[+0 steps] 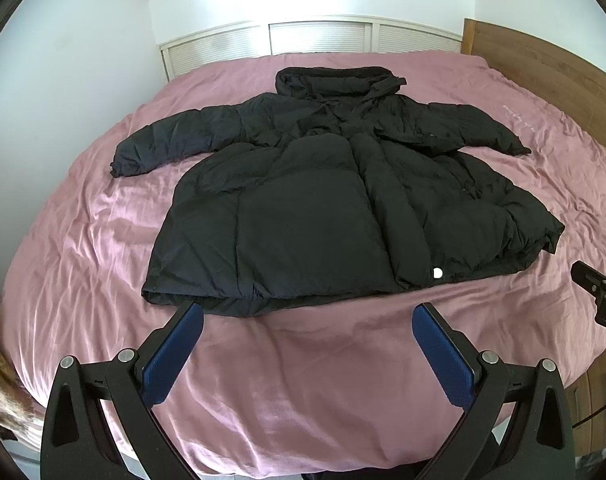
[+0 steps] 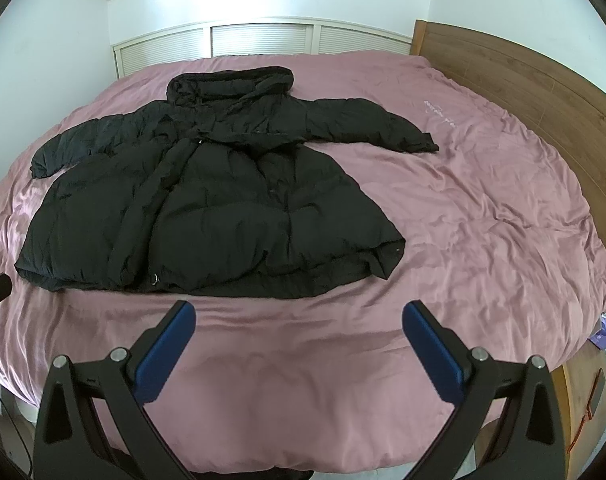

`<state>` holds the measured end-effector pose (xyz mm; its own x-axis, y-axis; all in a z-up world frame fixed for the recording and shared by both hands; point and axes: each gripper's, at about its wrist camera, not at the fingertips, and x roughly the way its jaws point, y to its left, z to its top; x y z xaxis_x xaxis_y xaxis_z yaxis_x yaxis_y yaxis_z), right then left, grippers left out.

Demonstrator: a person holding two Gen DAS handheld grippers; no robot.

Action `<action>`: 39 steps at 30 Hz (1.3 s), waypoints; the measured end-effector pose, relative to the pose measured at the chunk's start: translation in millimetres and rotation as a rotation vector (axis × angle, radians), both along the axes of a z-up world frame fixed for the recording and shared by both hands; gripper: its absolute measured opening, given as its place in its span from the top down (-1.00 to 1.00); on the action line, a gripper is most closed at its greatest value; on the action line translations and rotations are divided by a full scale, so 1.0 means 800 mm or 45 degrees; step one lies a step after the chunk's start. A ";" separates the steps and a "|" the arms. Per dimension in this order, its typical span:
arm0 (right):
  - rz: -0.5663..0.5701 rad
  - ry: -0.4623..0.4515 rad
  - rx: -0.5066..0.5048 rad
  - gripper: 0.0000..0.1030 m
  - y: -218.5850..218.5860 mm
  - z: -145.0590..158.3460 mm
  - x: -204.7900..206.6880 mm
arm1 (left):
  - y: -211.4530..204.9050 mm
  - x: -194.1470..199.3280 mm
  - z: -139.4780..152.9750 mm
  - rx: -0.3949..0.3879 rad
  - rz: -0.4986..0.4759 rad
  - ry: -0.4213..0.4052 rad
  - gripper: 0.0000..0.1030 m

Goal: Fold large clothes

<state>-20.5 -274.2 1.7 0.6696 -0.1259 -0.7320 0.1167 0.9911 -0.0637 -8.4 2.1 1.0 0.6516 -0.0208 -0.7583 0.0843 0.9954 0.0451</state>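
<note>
Beyond both open tongs point(image 1: 307, 316) point(image 2: 299, 312), black coat point(image 1: 323, 208) flat on bed point(image 2: 483, 208)

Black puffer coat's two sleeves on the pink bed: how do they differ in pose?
On the black puffer coat, the sleeve toward the wooden headboard lies straighter and looks slimmer; the sleeve toward the white wall bends at the elbow, looks puffier and ends in a gathered cuff. Both spread outward, flat on the pink duvet, unfolded. The left gripper and right gripper are open, touching neither.
</note>
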 end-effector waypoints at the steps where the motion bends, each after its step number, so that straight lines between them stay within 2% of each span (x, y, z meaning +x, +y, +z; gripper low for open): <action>1: 0.000 0.001 0.000 -1.00 0.000 -0.001 -0.001 | 0.001 -0.001 0.000 -0.001 0.001 -0.001 -0.99; 10: -0.001 0.004 0.001 -1.00 0.000 -0.001 0.000 | 0.002 0.001 -0.001 0.006 0.020 0.008 -0.99; 24: 0.010 0.057 0.006 -1.00 -0.004 -0.018 0.010 | 0.012 0.009 -0.010 -0.049 0.028 -0.026 -0.99; 28: 0.011 0.067 0.002 -1.00 -0.003 -0.021 0.015 | 0.016 0.013 -0.015 -0.100 0.018 -0.033 -0.99; 34: 0.014 0.063 0.002 -1.00 -0.003 -0.022 0.022 | 0.029 0.027 -0.018 -0.169 0.022 0.010 -0.98; 39: 0.018 0.045 0.012 -1.00 -0.005 -0.017 0.036 | 0.054 0.043 -0.011 -0.255 0.077 0.002 -0.98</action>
